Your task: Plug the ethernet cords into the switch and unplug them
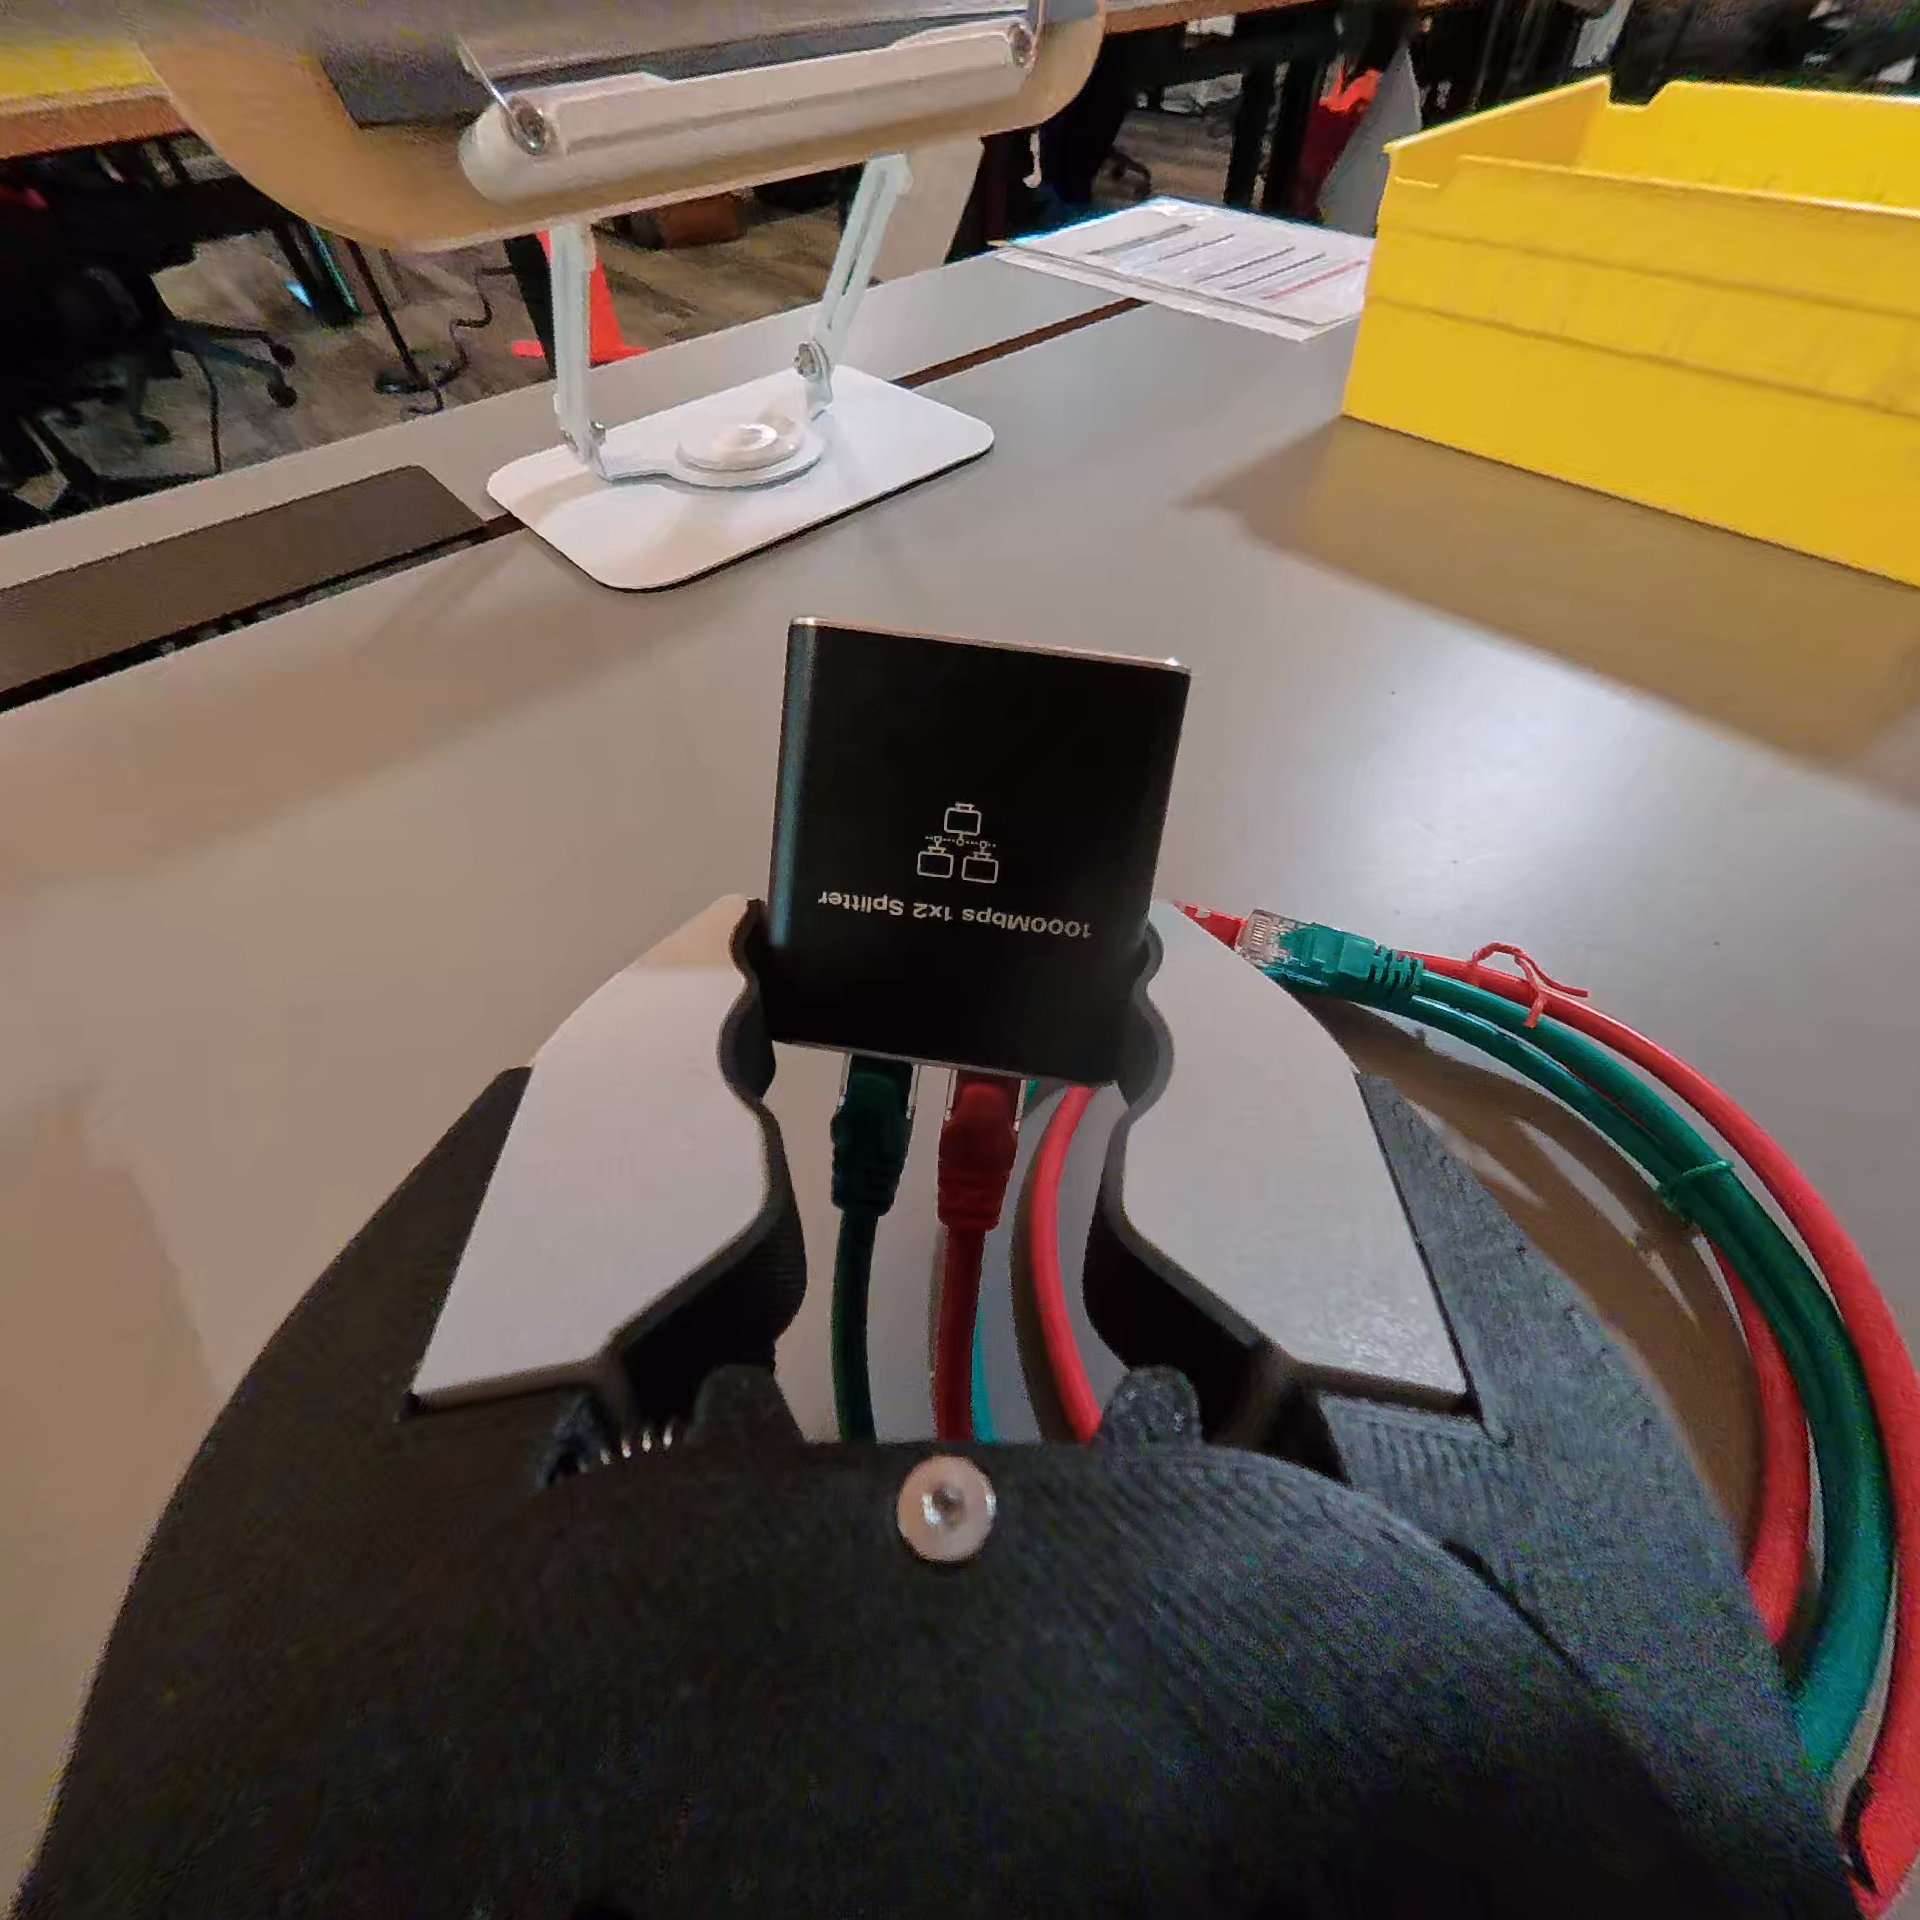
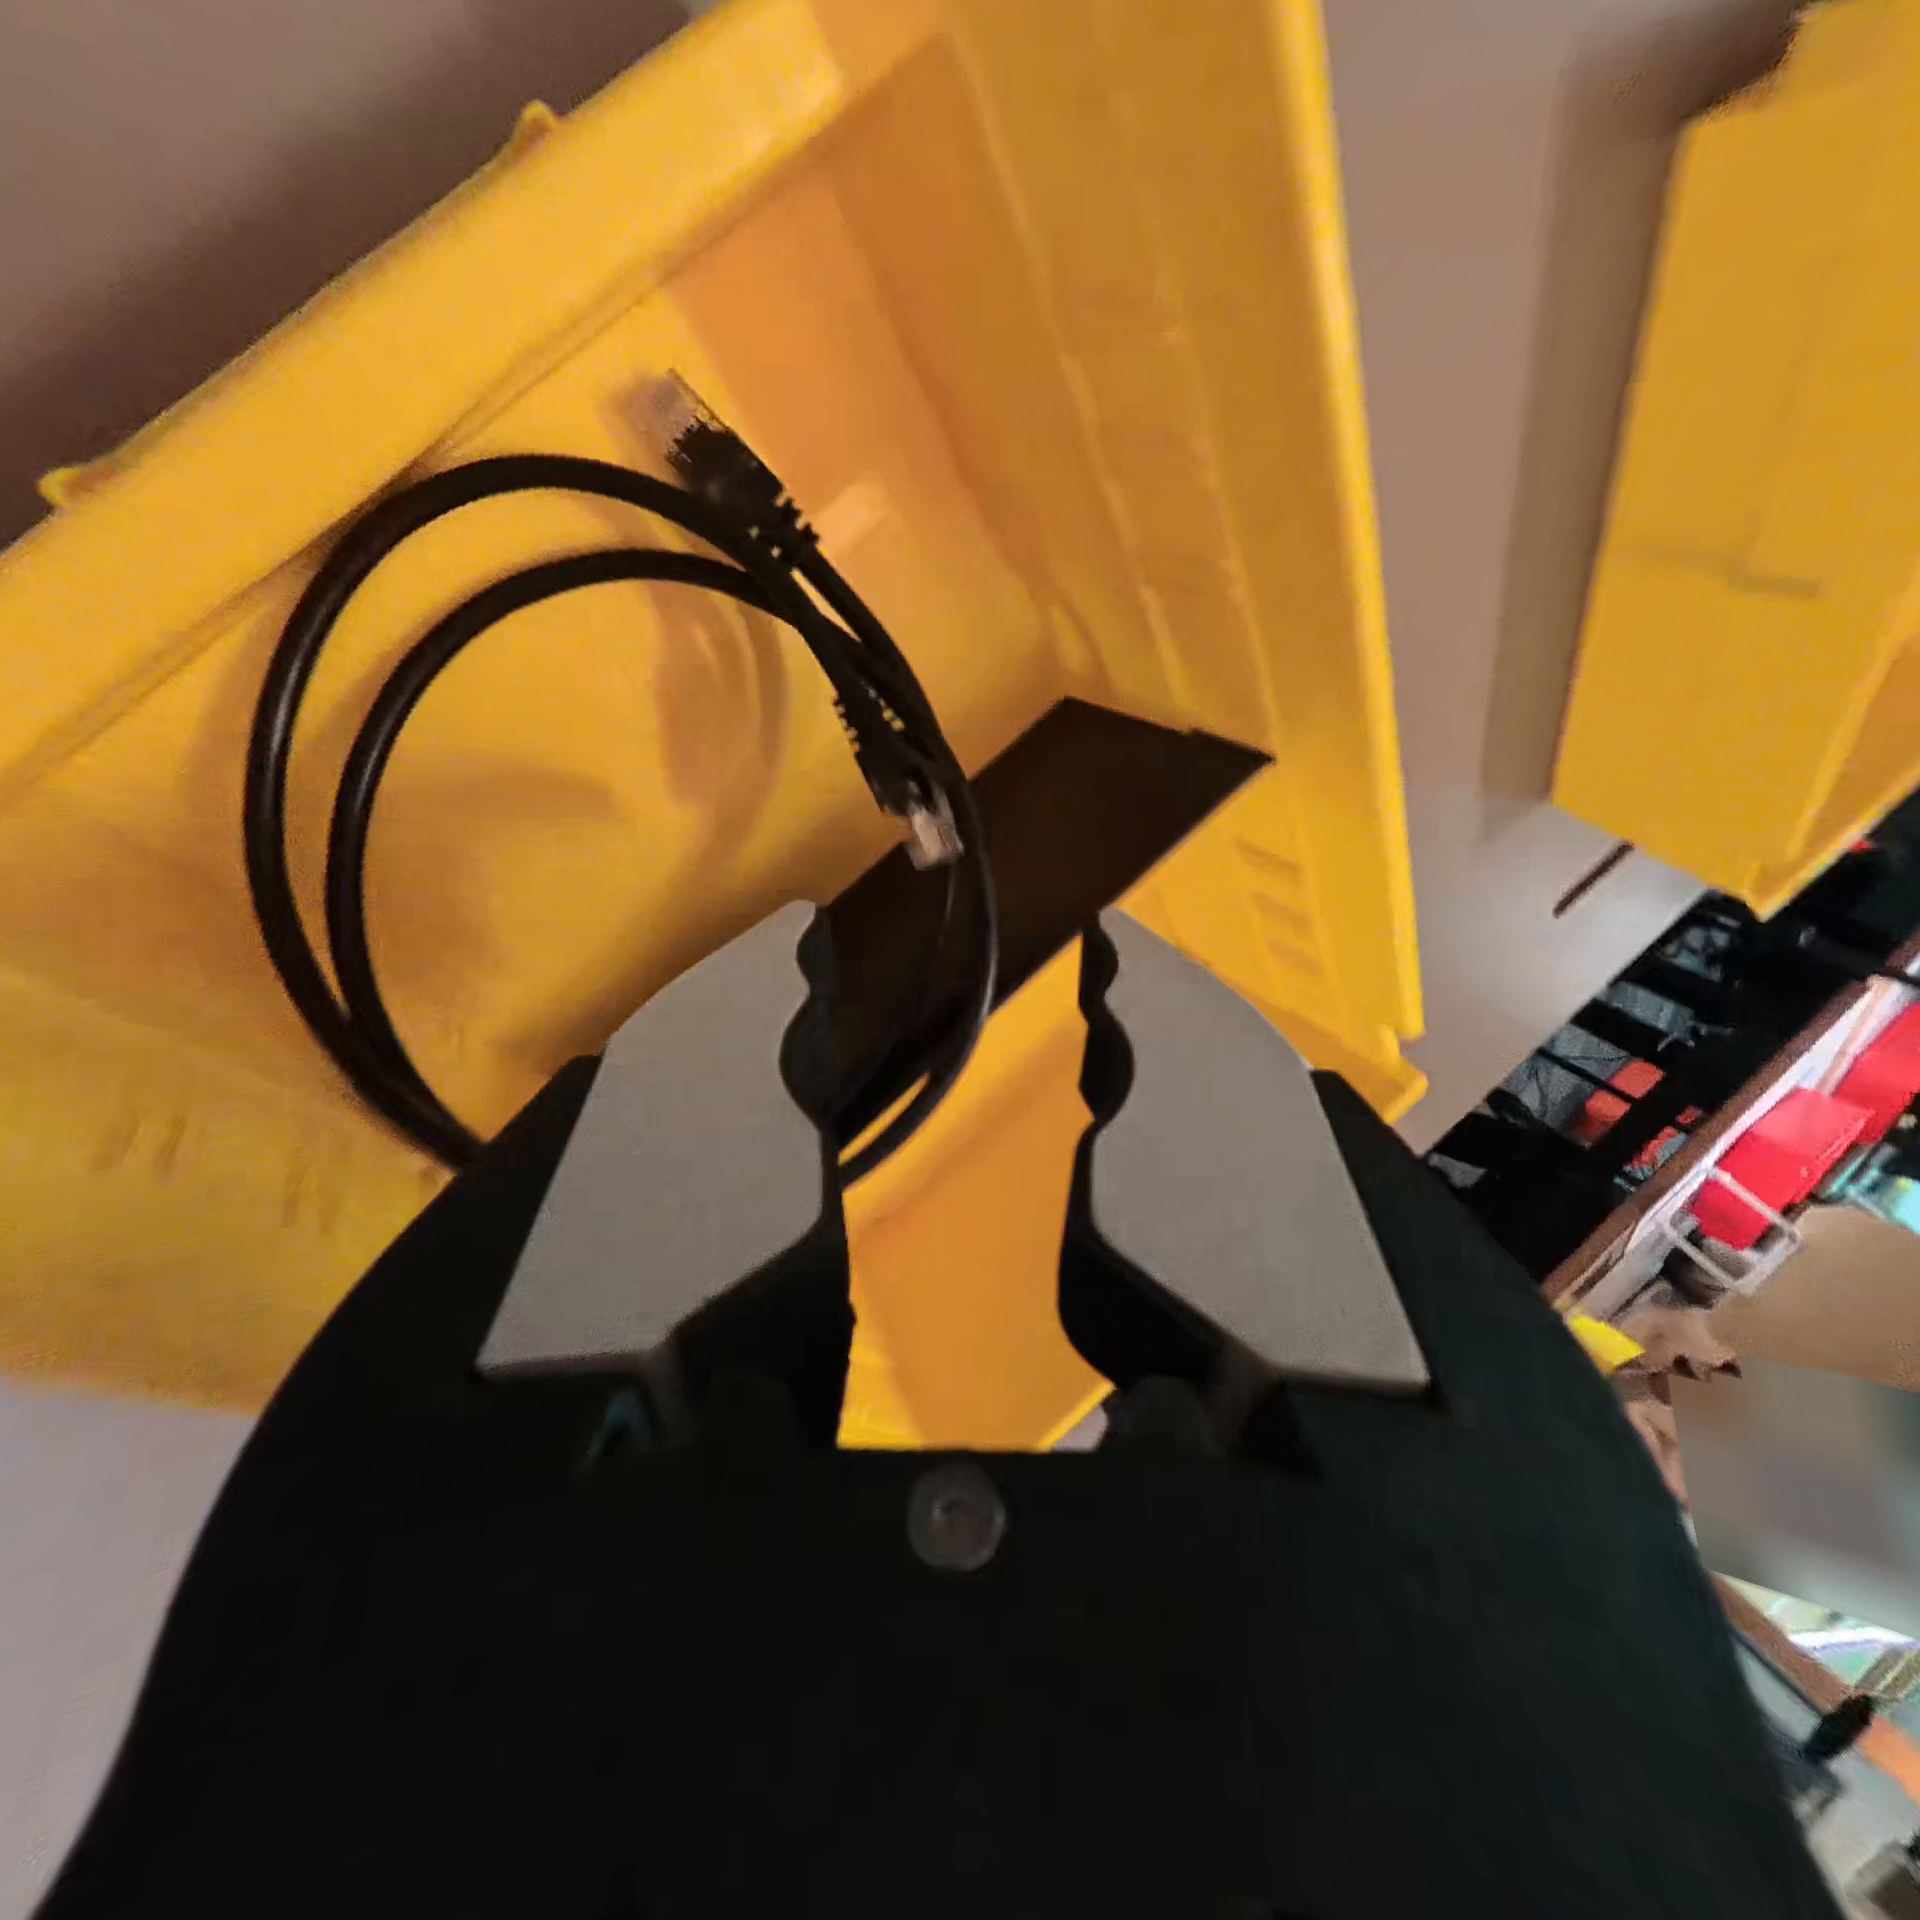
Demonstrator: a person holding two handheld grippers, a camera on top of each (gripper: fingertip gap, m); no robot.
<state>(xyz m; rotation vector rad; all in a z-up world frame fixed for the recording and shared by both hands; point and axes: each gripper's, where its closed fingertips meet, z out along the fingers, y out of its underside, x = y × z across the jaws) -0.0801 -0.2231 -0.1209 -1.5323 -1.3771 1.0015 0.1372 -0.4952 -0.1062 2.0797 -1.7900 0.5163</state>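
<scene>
In the left wrist view my left gripper [image 1: 951,945] is shut on the black switch [image 1: 977,790] and holds it just above the grey table. A green plug [image 1: 871,1132] and a red plug [image 1: 977,1143] sit in the ports on its near side. The green cord [image 1: 1766,1299] and red cord [image 1: 1870,1351] loop round to the right, and their free ends [image 1: 1309,951] lie on the table beside the gripper. In the right wrist view my right gripper [image 2: 954,930] is open over a yellow bin [image 2: 1143,364]. A coiled black ethernet cord [image 2: 312,644] lies in the bin, partly behind the left finger.
A white stand [image 1: 748,478] holds a device overhead at the far side of the table. A yellow bin [image 1: 1642,281] stands at the right, with sleeved papers [image 1: 1195,260] next to it. A flat black piece [image 2: 1101,810] lies in the bin. A second yellow bin [image 2: 1766,520] stands beside it.
</scene>
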